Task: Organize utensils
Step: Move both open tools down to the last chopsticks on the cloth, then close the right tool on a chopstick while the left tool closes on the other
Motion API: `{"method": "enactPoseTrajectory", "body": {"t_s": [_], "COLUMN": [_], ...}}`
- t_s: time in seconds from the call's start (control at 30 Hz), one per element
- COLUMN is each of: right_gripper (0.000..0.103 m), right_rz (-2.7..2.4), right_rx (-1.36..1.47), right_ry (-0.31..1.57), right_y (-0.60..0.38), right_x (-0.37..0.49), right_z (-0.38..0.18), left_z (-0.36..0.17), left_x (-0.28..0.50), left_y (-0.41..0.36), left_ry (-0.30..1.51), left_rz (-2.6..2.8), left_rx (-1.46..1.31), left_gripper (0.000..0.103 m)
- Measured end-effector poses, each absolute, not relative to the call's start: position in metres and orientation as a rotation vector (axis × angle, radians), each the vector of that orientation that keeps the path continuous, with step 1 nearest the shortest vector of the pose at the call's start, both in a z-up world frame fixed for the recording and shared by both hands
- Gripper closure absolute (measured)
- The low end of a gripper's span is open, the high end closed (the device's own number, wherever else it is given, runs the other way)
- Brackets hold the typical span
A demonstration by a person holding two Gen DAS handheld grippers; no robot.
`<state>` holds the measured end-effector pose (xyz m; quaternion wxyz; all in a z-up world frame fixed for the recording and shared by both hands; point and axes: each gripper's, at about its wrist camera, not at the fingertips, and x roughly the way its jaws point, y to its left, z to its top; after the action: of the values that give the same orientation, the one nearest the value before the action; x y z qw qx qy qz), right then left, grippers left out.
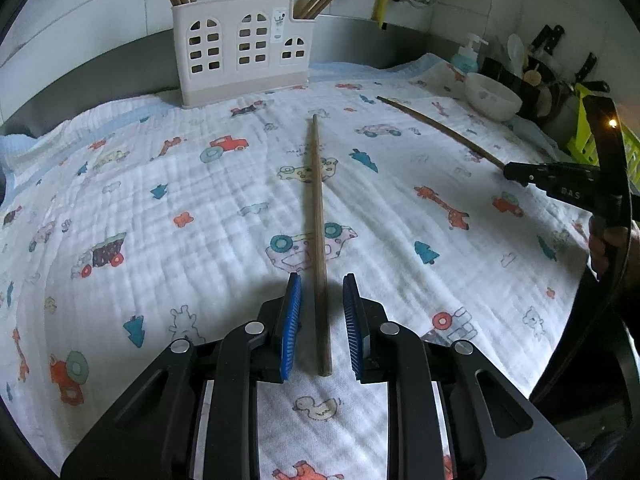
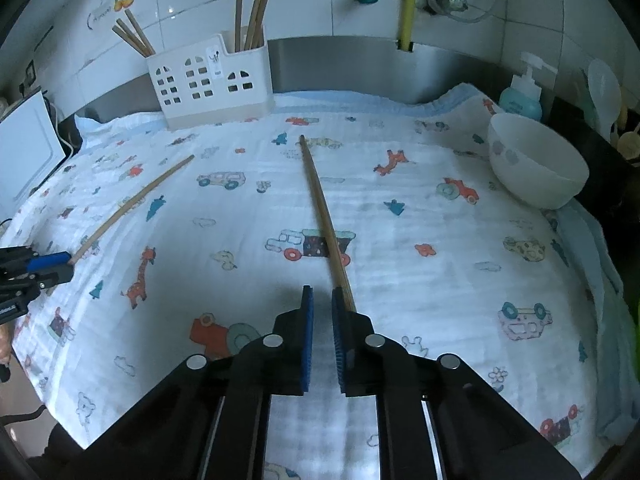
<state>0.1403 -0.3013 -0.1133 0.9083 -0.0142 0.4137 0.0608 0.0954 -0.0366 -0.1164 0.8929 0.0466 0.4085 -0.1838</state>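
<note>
Two chopsticks lie flat on the printed cloth [image 1: 120, 168], each lined up with a gripper. The left gripper [image 1: 322, 322] straddles the near end of its chopstick [image 1: 318, 216], pads apart and not yet pressing. The right gripper [image 2: 322, 338] shows a narrow gap — its chopstick [image 2: 322, 212] runs along the outside of the right pad, not between them. This is the pickup step; next, each must clamp a stick and carry it to the white holder [image 2: 212, 80] at the back.

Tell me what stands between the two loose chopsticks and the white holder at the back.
Nothing visible: only bare printed cloth lies between each chopstick and the holder. The bowl sits off to the side.
</note>
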Motion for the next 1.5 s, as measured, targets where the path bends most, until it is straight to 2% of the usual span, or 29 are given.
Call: {"method": "enactPoseTrajectory", "body": {"t_s": [0.87, 1.5], "right_gripper": [0.097, 0.097], "right_rz": [0.013, 0.018], "right_rx": [-0.177, -0.223], "right_ry": [0.921, 0.868], "right_y": [-0.272, -0.269], "right_x": [0.149, 0.142], "right_z": [-0.112, -0.115], "left_z": [-0.117, -0.117], "left_x": [0.083, 0.087], "left_y": [-0.06, -0.063], "left_ry": [0.835, 0.85], "left_rz": [-0.189, -0.14], "left_rx": [0.134, 0.101], "left_gripper": [0.091, 0.091]}}
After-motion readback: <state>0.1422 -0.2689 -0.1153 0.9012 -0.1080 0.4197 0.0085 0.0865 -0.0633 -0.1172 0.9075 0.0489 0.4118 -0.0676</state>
